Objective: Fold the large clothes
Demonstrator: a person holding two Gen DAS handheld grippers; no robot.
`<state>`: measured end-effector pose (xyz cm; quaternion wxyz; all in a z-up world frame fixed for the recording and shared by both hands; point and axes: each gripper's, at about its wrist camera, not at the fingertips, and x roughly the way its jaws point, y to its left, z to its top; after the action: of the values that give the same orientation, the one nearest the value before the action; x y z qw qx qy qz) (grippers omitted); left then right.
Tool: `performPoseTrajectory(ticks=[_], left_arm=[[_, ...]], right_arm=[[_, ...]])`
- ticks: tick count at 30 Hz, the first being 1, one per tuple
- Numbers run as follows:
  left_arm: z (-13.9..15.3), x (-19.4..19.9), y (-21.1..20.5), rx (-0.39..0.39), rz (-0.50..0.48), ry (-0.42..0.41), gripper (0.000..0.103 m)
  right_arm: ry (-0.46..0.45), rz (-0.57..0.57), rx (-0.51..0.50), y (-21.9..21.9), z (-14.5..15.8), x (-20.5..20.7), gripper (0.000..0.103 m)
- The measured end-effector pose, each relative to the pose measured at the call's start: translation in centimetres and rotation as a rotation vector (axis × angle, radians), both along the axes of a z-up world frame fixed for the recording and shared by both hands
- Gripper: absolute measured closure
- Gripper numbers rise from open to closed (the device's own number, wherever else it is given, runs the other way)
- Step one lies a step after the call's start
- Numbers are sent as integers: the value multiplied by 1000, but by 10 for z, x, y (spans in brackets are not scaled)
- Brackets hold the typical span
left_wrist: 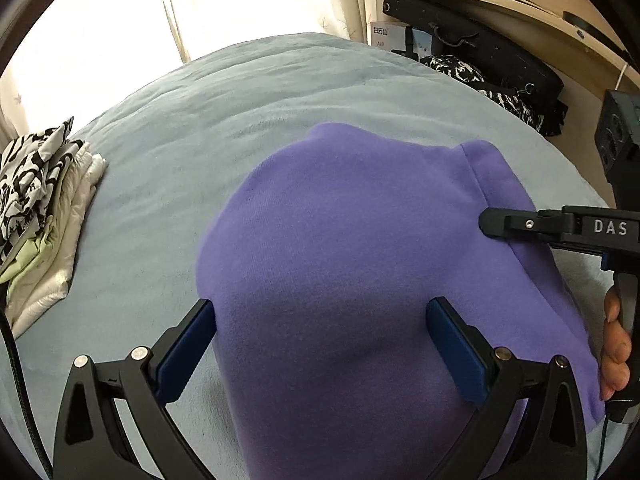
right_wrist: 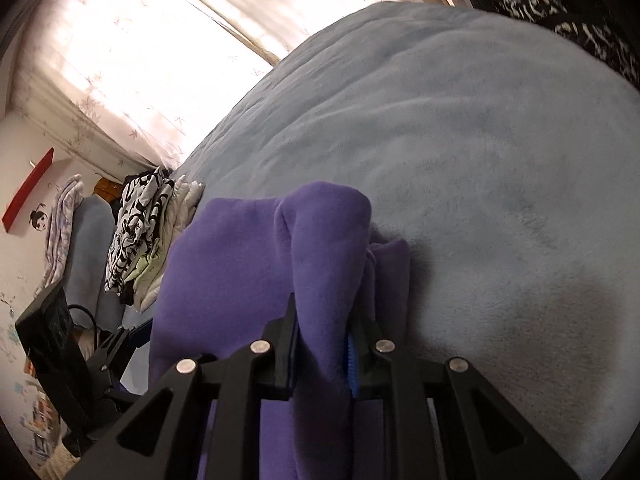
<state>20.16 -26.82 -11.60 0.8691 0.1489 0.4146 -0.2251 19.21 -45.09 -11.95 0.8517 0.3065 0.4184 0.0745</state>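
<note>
Purple garment [left_wrist: 340, 248] lies bunched on the pale blue bed cover [left_wrist: 180, 128]; left gripper [left_wrist: 320, 344] spread wide above it, pads clear of the cloth. Only the right wrist view shows the right gripper [right_wrist: 322, 320] pinching a raised fold; left view shows just its black finger [left_wrist: 516, 222] from the side, beside a folded pile [left_wrist: 44, 200].

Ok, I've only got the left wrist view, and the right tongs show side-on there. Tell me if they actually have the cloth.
Observer: Yes. The right tongs are shut on a raised fold of the purple fleece garment, and cloth fills the gap between the pads.
Operator: Now say what lies past that fold.
Observer: A second, lower purple fold rests on the grey-blue blanket, just right of the pinched one.
</note>
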Motion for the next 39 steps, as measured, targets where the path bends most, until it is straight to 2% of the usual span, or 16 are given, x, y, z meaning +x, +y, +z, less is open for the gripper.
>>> performPoseTrajectory(ticks=[4,9,13,15,16,19,23,27,30,35,38,39], left_arm=[[-6,-1,3,-17,3,-27,1],[-6,1,6,-35,1,-15,1],[2,4,14,-60,9,28,1],[8,1,17,-63,30,59,1],[12,-1,20,-69,51,74,1],[24,-17,28,-58,95,64,2],[39,-57,35,-35,80,20,7],[46,-94,44,-42,73,4,13],[39,-115,52,-52,94,13,19],[25,-128,66,-121,133,62,22],[16,-125,72,-163,146,106,22],[12,-123,74,-183,143,134,22]], right_arm=[[-7,0,-4,3,-11,1,83],[-11,-9,5,5,-11,1,80],[31,-16,-69,12,3,0,68],[64,-43,-92,13,12,-4,57],[79,-58,-109,15,17,-9,56],[89,-58,-173,21,31,-26,56],[41,-37,-266,36,53,-60,56],[-30,-38,-289,50,71,-97,56],[-70,-20,-306,68,76,-117,56],[-80,22,-320,90,66,-136,56],[-28,21,-332,94,47,-140,56],[2,4,-348,92,38,-139,62]])
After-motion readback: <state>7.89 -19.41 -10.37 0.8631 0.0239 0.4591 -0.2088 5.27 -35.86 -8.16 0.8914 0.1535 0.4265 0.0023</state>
